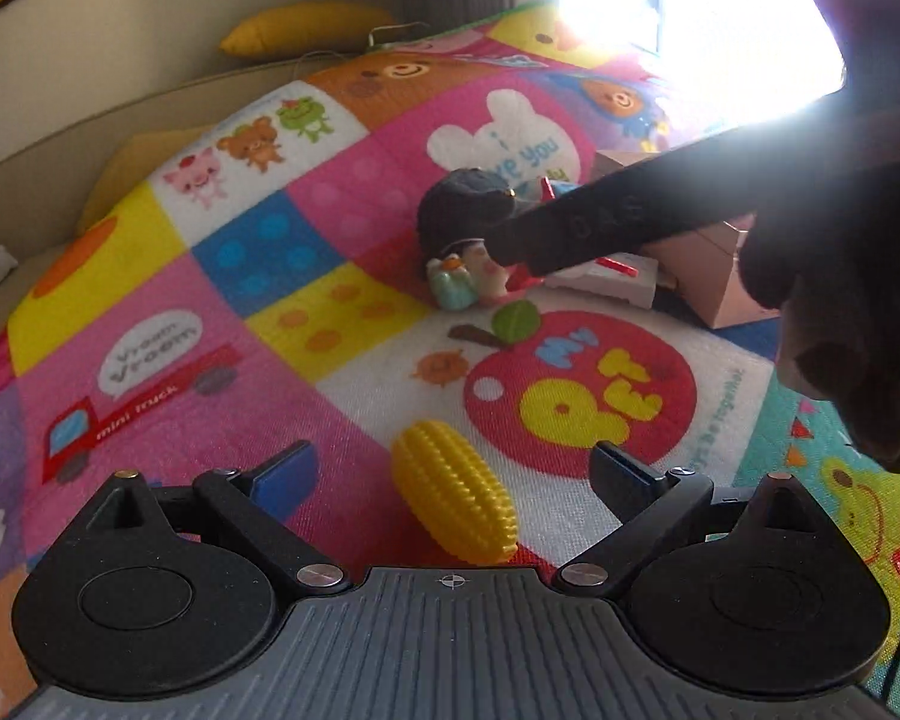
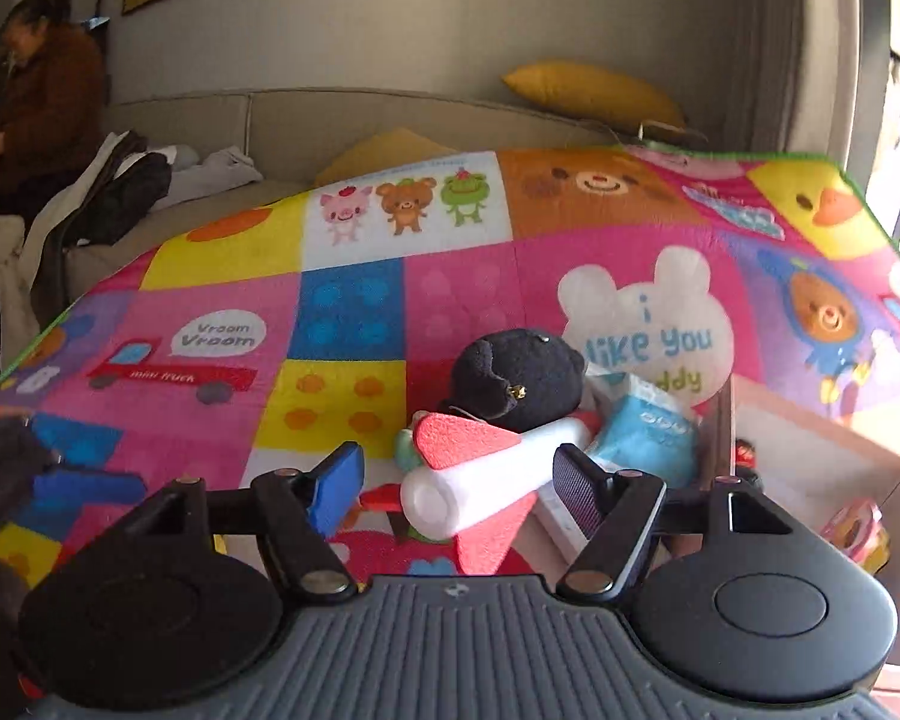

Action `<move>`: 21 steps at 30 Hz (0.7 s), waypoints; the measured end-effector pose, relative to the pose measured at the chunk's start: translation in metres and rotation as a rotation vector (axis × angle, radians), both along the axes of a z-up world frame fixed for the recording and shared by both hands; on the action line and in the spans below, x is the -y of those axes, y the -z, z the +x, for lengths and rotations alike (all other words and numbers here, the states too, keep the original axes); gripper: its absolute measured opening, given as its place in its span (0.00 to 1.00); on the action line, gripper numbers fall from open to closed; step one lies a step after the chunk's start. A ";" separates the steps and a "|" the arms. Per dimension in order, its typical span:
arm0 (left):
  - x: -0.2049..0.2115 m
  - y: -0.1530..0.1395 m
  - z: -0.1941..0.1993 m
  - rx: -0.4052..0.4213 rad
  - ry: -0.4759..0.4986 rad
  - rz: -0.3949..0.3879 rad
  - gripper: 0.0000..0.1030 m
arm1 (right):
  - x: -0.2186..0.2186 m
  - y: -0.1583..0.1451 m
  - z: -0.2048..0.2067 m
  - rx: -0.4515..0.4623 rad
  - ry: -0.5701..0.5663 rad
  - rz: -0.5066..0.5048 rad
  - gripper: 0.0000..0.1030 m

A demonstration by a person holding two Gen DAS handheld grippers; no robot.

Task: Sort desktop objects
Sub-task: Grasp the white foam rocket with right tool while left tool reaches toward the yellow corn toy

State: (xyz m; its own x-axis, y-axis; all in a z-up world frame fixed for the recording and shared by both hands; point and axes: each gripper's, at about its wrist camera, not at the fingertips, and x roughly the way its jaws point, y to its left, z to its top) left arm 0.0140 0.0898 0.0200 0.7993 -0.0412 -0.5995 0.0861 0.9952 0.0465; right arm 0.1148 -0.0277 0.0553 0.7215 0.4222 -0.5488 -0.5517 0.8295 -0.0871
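Observation:
In the left wrist view a yellow toy corn cob (image 1: pixel 455 501) lies on the colourful play mat (image 1: pixel 222 300), between the fingers of my left gripper (image 1: pixel 453 473). That gripper is open and its pads stand clear of the cob. In the right wrist view a white foam rocket with red fins (image 2: pixel 480 480) lies between the fingers of my right gripper (image 2: pixel 457 489). A gap shows at the left blue pad, so this gripper is open. Just behind the rocket sit a black plush toy (image 2: pixel 522 378) and a blue milk-carton toy (image 2: pixel 648 432).
An open cardboard box (image 2: pixel 810 462) stands at the right of the pile, holding small toys. A small teal and white figure (image 1: pixel 456 282) lies by the plush. A beige sofa (image 2: pixel 330 126) with yellow cushions borders the mat. A person (image 2: pixel 42 96) sits far left beside heaped clothes (image 2: pixel 120 192).

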 end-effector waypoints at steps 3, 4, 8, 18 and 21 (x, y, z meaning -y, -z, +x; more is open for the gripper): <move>0.001 -0.002 -0.004 0.007 -0.004 -0.009 0.97 | -0.007 0.008 0.013 -0.042 0.043 -0.019 0.42; 0.001 -0.003 -0.005 0.009 -0.006 -0.011 0.97 | -0.004 0.009 0.013 -0.060 0.054 -0.025 0.40; 0.001 -0.004 -0.007 0.007 -0.021 -0.014 0.97 | 0.031 0.004 -0.013 -0.080 0.016 -0.021 0.31; 0.017 0.003 0.003 -0.004 -0.070 0.013 0.96 | 0.158 0.011 -0.115 -0.169 0.036 -0.048 0.16; 0.019 0.007 0.008 -0.025 -0.083 0.035 0.83 | 0.183 0.017 -0.137 -0.158 0.085 -0.019 0.16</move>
